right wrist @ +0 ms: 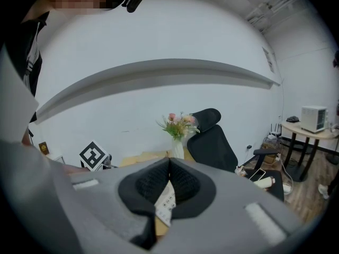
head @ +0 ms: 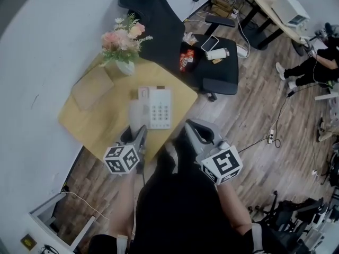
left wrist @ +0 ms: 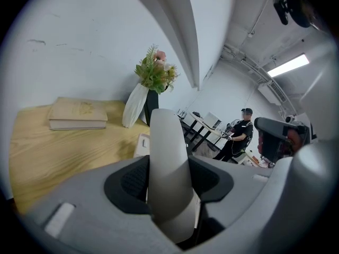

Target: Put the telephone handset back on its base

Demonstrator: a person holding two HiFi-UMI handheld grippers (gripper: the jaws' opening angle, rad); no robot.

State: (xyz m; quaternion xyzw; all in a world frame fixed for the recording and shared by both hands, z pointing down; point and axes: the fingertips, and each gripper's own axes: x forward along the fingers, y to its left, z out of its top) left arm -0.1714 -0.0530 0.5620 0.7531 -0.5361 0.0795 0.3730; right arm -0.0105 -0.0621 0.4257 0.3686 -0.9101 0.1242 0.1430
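Left gripper [head: 136, 137]: fingers clamped on the handset [left wrist: 167, 152]. The handset's long axis points away from the person, parallel to the base [head: 160, 109] and along its left edge, above the table [head: 92, 126]. Whether it touches the cradle I cannot tell. Right gripper [head: 193, 131]: fingers together, empty, just right of the base.

Counter [head: 100, 128]: pale wood, matt, grain showing.
Handset [left wrist: 168, 142]: white plastic, smooth, soft sheen.
Left tongs [left wrist: 168, 181]: grey matt plastic; black dimpled pads [left wrist: 132, 181].
Floor [head: 254, 115]: dark wood planks.
Book [left wrist: 77, 115]: tan, matt cover.
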